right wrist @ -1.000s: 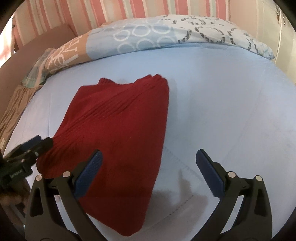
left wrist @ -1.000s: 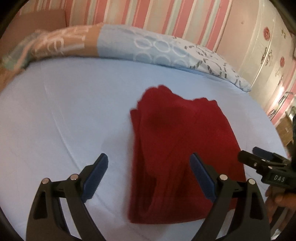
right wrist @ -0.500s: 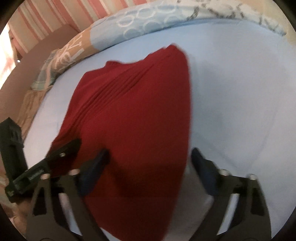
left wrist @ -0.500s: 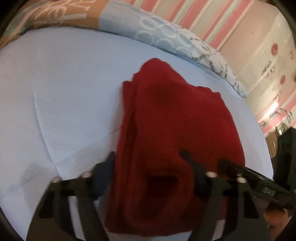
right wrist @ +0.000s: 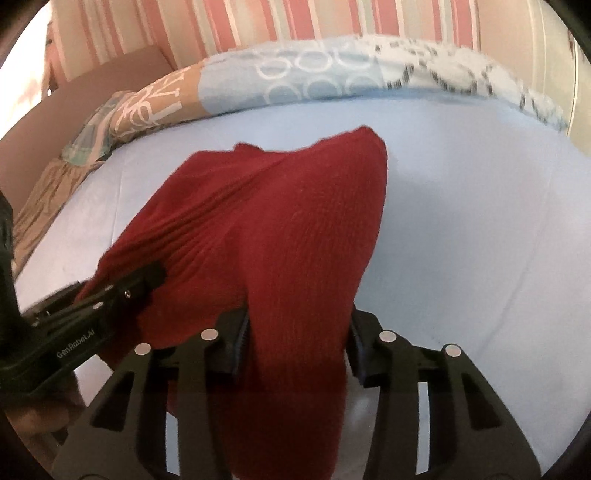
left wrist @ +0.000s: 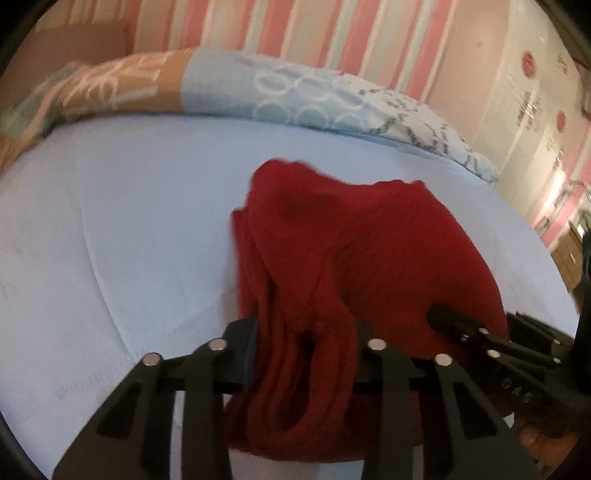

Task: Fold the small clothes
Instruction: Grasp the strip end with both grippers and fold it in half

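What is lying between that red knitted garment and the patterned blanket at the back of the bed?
Nothing: only bare pale blue bedsheet separates the red knitted garment from the patterned blanket, in both wrist views.

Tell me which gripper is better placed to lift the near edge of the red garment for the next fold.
Neither clearly: left gripper and right gripper both have closing jaws bunching the garment at its near edge.

A pale blue bed (left wrist: 110, 229) fills the near view; a patterned quilt (left wrist: 295, 92) lies along pink-striped wallpaper (right wrist: 258, 22) at the far side.
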`<state>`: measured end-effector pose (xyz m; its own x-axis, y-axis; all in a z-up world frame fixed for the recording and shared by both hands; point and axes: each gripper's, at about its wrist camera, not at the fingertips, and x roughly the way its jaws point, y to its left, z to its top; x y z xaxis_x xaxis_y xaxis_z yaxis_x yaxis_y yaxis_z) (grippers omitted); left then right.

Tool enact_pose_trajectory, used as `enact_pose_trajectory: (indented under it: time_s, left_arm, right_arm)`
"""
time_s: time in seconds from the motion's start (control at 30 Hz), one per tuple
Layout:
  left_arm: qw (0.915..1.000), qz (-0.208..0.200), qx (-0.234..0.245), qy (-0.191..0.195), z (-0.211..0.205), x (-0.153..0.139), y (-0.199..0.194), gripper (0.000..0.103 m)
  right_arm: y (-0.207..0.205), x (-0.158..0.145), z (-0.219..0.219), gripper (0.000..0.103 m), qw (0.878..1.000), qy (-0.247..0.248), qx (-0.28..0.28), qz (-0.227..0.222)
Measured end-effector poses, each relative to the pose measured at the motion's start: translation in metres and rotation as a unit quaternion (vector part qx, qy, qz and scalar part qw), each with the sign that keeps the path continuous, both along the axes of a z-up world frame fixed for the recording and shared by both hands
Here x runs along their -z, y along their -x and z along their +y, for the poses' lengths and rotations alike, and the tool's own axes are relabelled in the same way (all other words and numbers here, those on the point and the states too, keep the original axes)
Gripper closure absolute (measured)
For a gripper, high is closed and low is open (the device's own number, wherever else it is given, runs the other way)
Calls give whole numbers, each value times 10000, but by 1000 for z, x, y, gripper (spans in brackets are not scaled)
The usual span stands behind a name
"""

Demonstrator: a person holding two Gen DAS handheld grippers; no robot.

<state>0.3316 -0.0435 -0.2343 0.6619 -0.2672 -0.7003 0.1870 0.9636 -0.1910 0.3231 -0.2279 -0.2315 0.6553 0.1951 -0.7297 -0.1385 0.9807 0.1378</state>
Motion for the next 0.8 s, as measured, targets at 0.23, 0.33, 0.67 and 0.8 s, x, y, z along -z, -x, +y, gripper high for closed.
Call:
enact_pose_trajectory:
  time_s: [0.23, 0.33, 0.67, 0.8]
  left_arm:
    - [9996, -220, 26, 192, -23, -29, 9, 70]
    - [9992, -268, 94, 285, -41, -38, 21, 70]
    - [9986, -64, 454, 276, -156, -19, 88, 66]
    - [9994, 343, 68, 30, -174, 14, 105, 39]
  right_arm:
    - [17, -31, -16, 62, 9978, 408, -7, -522]
    - [31, -41, -35, 62, 9960, 569, 31, -684]
    - [106, -27, -141, 60, 9921, 1069, 281, -591]
    - [119, 9, -163, 44, 9943, 991, 372, -139]
